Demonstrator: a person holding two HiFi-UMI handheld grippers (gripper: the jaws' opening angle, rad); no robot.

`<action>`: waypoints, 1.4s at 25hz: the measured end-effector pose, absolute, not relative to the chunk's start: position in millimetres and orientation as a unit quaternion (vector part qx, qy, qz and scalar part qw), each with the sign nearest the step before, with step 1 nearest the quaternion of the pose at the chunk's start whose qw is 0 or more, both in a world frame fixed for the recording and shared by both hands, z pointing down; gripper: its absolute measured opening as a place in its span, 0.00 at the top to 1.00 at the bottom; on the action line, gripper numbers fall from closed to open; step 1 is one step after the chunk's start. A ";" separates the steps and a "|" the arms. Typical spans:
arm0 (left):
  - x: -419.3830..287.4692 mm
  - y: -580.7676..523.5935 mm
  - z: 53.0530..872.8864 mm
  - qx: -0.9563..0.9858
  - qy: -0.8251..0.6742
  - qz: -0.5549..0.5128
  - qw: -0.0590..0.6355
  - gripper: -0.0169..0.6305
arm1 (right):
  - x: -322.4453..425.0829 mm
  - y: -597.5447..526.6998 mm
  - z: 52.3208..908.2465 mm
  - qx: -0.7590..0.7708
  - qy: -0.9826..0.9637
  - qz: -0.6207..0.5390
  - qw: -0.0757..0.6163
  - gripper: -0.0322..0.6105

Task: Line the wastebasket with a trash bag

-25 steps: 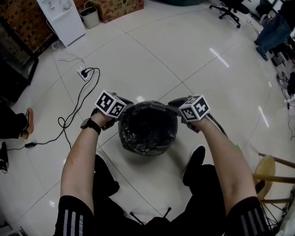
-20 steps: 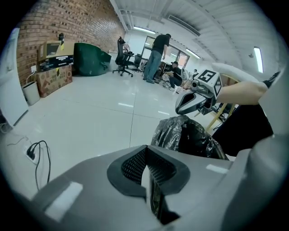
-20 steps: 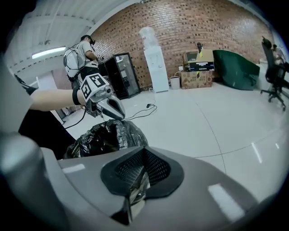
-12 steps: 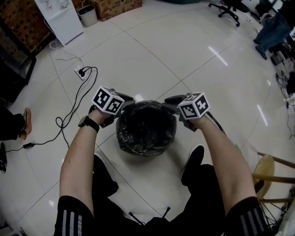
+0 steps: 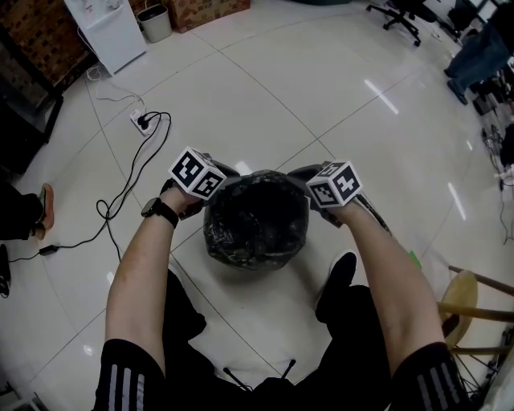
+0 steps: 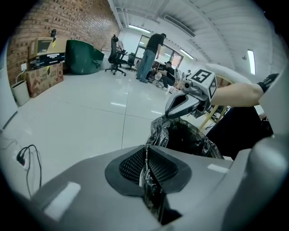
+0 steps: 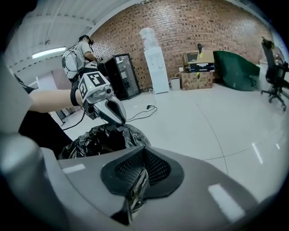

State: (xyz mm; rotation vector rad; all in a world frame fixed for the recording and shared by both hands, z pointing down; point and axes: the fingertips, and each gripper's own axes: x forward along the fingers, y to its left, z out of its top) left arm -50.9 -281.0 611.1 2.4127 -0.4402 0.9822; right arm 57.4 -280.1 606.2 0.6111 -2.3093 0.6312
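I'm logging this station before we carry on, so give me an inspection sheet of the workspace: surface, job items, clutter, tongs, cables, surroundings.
Surface: glossy white tile floor.
Job's things: black trash bag lines the wastebasket, edge folded out over the rim; basket wall hidden.
Clutter: wooden stool at the person's right.
Tongs: left tongs pinch bag film, jaws just eased open slightly; right tongs shut on bag film.
Cables: power strip with black cable trailing across the floor.
Surroundings: brick wall, water dispenser, cardboard box, office chair, people standing far off.
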 end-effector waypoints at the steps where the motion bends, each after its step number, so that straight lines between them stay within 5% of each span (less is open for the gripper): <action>1: -49.9 -284.3 608.6 0.887 -0.168 0.351 0.249 0.94 | 58.1 -281.5 606.4 0.237 -0.882 0.240 0.328 0.94; 9: -57.3 -302.1 624.3 0.872 -0.221 0.360 0.250 0.97 | 59.7 -288.3 618.1 0.247 -0.879 0.232 0.335 0.94; 18: -64.5 -312.1 647.9 0.858 -0.246 0.344 0.293 0.86 | 63.0 -294.1 635.5 0.255 -0.873 0.231 0.346 0.93; 23: -66.5 -316.4 653.1 0.853 -0.263 0.338 0.299 0.86 | 68.2 -300.9 630.3 0.271 -0.873 0.234 0.331 0.78; 27: -72.3 -319.3 644.2 0.857 -0.269 0.339 0.279 0.77 | 73.4 -310.5 608.0 0.294 -0.878 0.222 0.306 0.76; 35: -105.9 -336.9 593.5 0.853 -0.352 0.322 0.210 0.74 | 67.0 -311.5 529.9 0.337 -0.889 0.180 0.251 0.75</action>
